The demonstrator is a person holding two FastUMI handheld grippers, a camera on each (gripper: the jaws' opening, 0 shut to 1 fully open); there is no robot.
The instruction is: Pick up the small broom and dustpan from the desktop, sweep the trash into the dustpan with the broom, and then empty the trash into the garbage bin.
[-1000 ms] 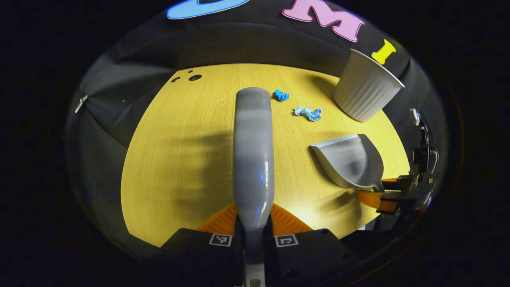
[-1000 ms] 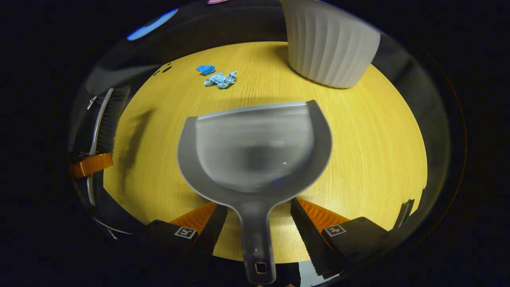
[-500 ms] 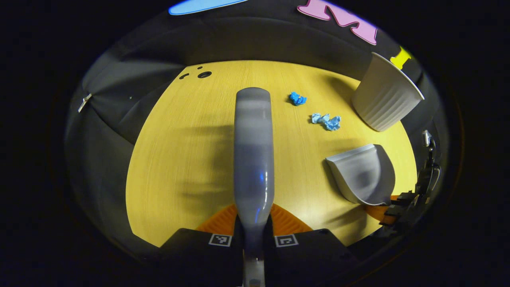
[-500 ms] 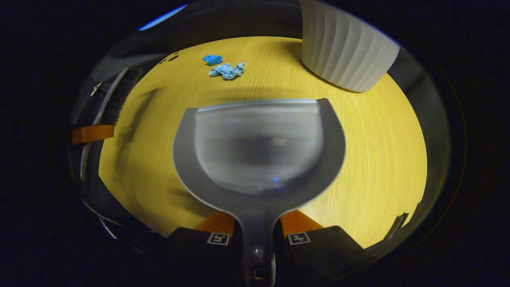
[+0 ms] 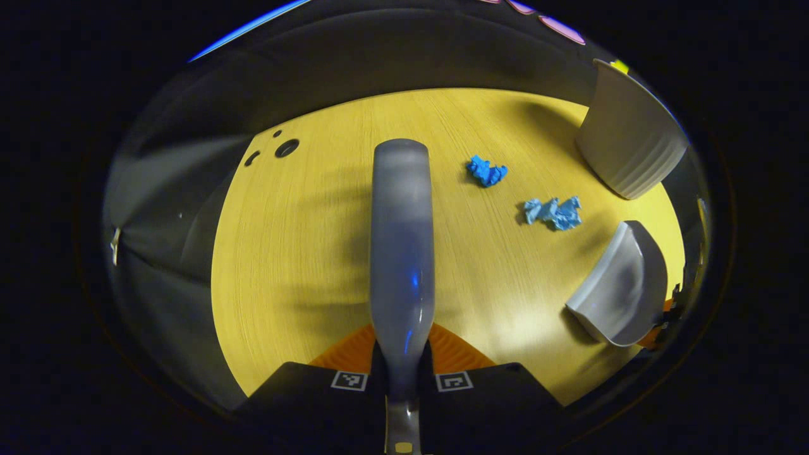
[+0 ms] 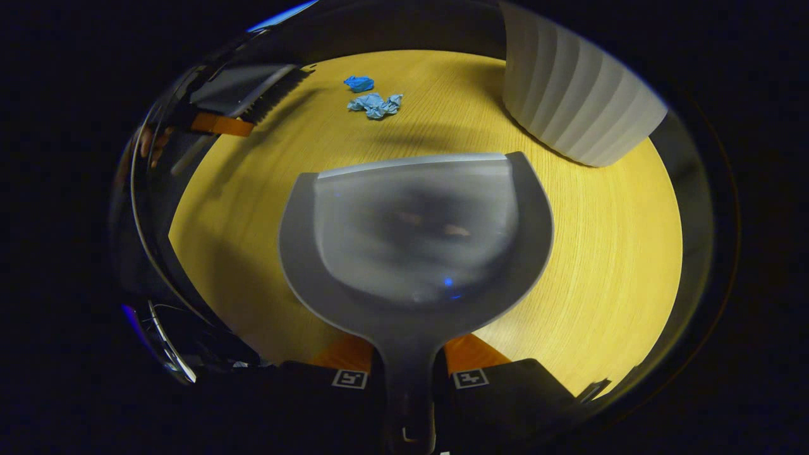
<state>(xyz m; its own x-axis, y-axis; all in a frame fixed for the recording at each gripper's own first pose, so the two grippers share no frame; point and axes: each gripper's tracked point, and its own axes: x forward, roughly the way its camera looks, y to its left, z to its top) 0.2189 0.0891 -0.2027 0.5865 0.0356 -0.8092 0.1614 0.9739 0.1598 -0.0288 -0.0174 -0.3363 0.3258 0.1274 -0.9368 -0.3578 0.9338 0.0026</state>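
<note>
Change: since a second ago the right gripper [image 6: 407,379] has gone from wide open around the dustpan [image 6: 414,234] handle to clamped on it; the pan now hangs above the desk [image 6: 607,265], mouth toward the trash.
Left gripper: the left gripper [image 5: 402,379] is closed tight on the broom [image 5: 402,253], both fingers pressing its handle; the broom points out over the desk and has swung nearer the scraps.
Meaning: both tools are in hand, so pickup looks done and sweeping is next.
Trash: a dark blue wad [image 5: 486,171] and a paler blue scrap [image 5: 553,212] lie near each other on the bare desk, between broom and pan, not yet touched.
Bin: the ribbed white bin [image 6: 578,107] stands at the far right, just beyond the pan.
Other: small holes [image 5: 285,148] at the desk's far left corner, well apart from the work.
In the way: nothing lies between the tools and the scraps; the bin's closeness to the pan probably calls for care.
</note>
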